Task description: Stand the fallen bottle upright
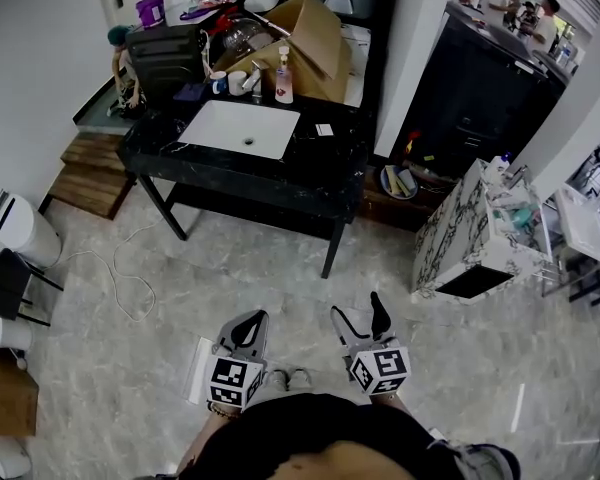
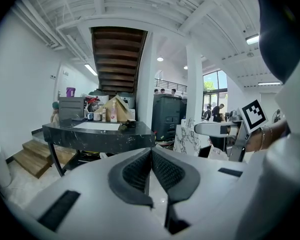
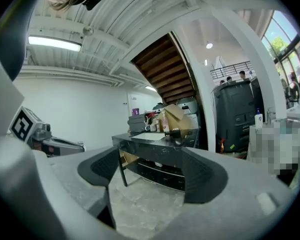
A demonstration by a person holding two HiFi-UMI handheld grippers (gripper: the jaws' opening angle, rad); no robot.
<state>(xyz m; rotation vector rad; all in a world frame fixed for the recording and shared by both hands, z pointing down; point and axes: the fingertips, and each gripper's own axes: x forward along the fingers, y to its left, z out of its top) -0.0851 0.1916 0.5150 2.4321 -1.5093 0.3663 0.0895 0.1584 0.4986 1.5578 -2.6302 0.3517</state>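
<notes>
The left gripper (image 1: 250, 326) is closed tight. The right gripper (image 1: 363, 316) is open and empty, far from the surface (image 1: 320, 173).

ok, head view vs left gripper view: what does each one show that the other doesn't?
Head view only: a cable on the floor, the black stool, the person's shoes.
Left gripper view only: the staircase underside, and the left gripper with its jaws together and nothing between them.
Both: black counter, cardboard box, pump bottle, right gripper.
</notes>
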